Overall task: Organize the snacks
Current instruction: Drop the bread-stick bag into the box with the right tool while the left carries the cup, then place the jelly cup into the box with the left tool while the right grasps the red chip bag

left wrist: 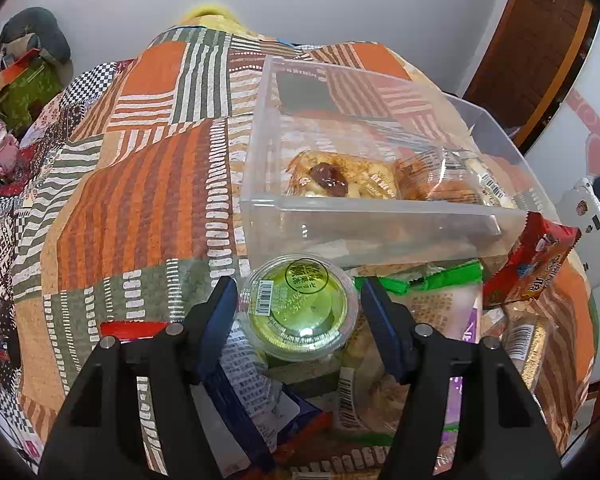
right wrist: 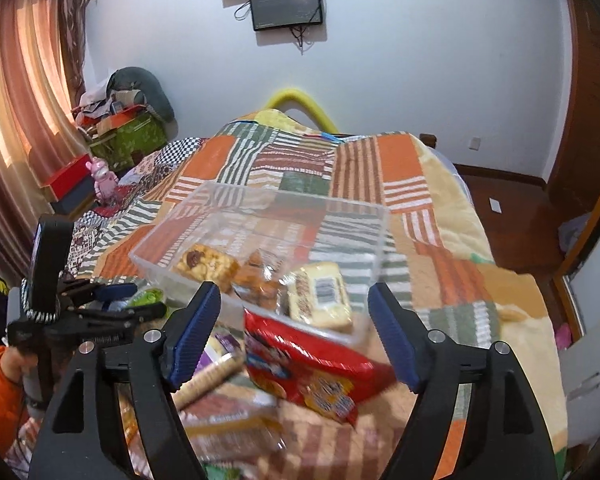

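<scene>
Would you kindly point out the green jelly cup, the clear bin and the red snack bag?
green jelly cup (left wrist: 300, 304), left wrist view, lid
clear bin (left wrist: 380, 216), left wrist view, front wall
red snack bag (right wrist: 312, 360), right wrist view, front

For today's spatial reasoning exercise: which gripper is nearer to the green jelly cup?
Left. The left gripper has its jaws on either side of the green jelly cup, not pressing it. The right gripper is off beside it, over the red snack packet.
</scene>
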A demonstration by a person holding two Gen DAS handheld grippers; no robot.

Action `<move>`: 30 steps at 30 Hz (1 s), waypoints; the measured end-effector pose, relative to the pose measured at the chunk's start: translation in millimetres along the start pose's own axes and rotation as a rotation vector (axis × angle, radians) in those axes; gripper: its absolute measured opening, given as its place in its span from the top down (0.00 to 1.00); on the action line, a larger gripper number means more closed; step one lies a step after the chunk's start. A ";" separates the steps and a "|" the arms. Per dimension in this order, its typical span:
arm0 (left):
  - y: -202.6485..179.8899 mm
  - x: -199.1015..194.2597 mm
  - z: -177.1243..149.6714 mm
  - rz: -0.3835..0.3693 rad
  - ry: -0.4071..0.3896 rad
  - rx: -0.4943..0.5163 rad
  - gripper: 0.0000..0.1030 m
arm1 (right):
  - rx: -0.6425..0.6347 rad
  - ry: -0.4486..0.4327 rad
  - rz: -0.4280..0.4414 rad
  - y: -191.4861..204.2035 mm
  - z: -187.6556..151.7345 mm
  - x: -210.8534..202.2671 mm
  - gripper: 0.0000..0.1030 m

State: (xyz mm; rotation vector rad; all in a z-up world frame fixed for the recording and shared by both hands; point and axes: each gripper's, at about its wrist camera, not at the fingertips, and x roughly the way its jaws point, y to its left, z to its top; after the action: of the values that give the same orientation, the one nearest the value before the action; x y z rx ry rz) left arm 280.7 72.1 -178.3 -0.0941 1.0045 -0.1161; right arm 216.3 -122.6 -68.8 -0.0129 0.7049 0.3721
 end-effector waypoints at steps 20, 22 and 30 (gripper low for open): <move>11.2 25.1 4.1 0.016 0.072 -0.048 0.42 | 0.058 0.147 0.009 -22.6 -51.5 22.0 0.18; 14.1 23.4 2.7 0.004 0.070 -0.055 0.42 | 0.054 0.159 0.007 -21.0 -51.1 28.4 0.18; 11.4 -7.9 -3.1 0.003 0.005 -0.041 0.43 | 0.080 0.164 0.017 -25.7 -47.1 40.3 0.18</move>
State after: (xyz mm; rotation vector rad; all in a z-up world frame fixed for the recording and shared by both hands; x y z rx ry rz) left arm 274.5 84.4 -174.9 -0.1299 1.0122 -0.0931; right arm 223.5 -139.7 -133.4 0.0385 0.8817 0.3621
